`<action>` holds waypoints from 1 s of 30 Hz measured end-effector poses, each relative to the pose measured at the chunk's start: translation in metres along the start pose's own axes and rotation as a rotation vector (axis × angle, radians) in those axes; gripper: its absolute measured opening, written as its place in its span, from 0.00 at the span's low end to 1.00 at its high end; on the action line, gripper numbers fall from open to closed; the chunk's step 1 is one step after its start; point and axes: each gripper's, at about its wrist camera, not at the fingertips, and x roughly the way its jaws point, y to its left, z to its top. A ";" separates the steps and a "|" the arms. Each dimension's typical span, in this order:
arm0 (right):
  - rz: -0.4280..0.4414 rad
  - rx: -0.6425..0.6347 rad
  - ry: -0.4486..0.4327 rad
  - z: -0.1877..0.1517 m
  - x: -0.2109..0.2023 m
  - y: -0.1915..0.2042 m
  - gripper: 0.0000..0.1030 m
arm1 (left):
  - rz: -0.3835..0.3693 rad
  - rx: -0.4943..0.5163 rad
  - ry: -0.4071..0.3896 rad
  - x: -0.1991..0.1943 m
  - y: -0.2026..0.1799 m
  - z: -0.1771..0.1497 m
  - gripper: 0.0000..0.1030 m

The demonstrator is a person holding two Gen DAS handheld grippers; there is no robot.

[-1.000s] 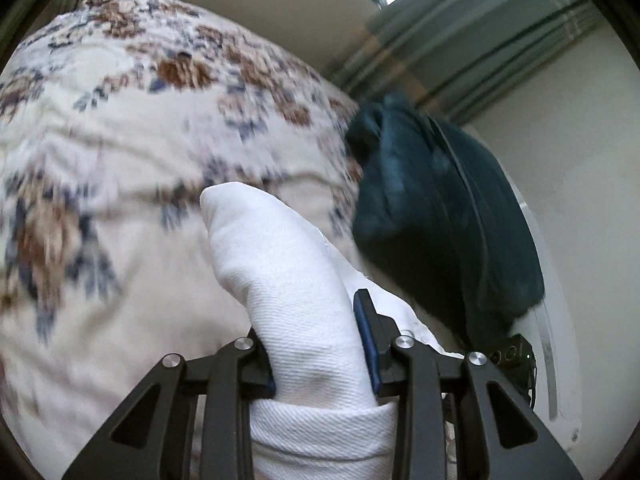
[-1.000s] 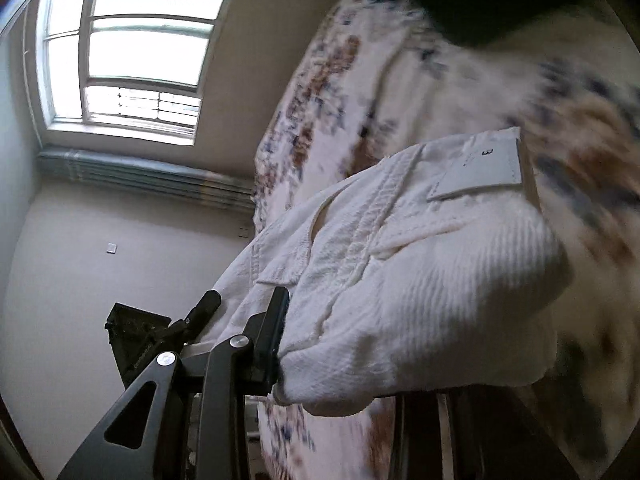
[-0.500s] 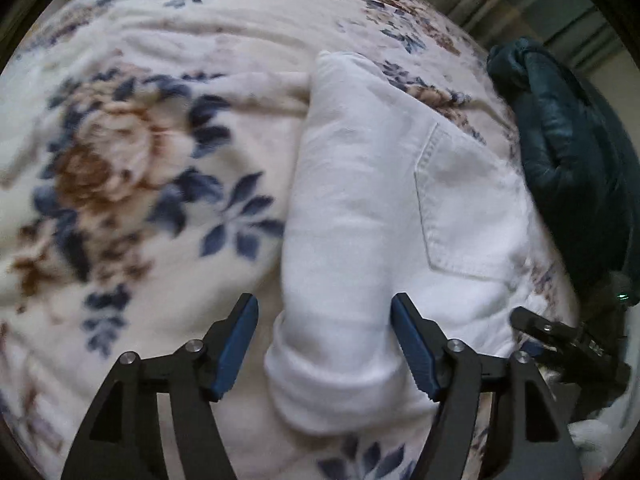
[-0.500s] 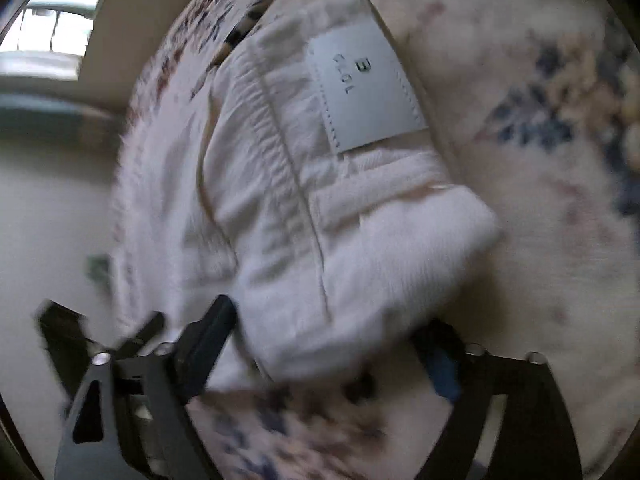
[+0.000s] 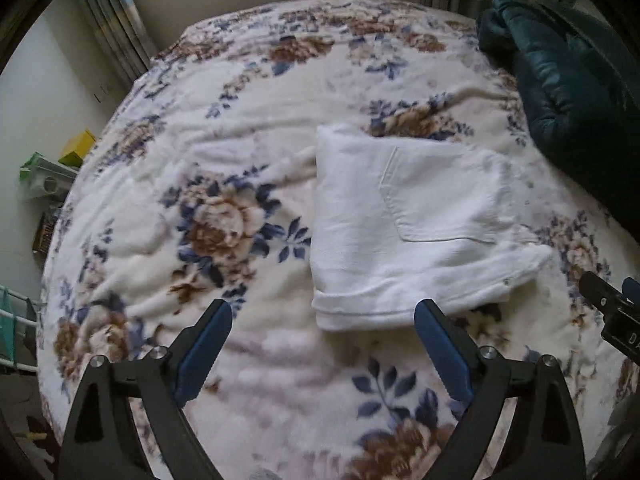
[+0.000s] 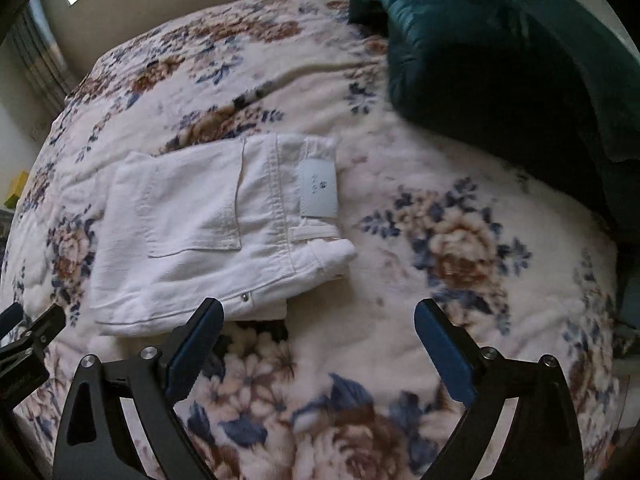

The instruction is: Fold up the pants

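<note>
Both tongs spread wide, gripping nothing

Left tongs [image 5: 322, 334] and right tongs [image 6: 318, 330] hovering just short of the folded white pants [image 5: 416, 224], lying flat on the floral bed blanket [image 5: 224, 152], pocket and waistband label [image 6: 319, 189] up. Farther back, dark teal cushion [image 6: 492, 52] near the bed's far corner.

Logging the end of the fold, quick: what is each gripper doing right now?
Left gripper: open, holding nothing, above the blanket beside the pants.
Right gripper: open, holding nothing.
</note>
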 end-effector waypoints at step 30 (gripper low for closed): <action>0.077 -0.065 -0.305 -0.157 -0.499 -0.101 0.95 | -0.043 -0.044 -0.292 -0.437 -0.030 -0.140 0.91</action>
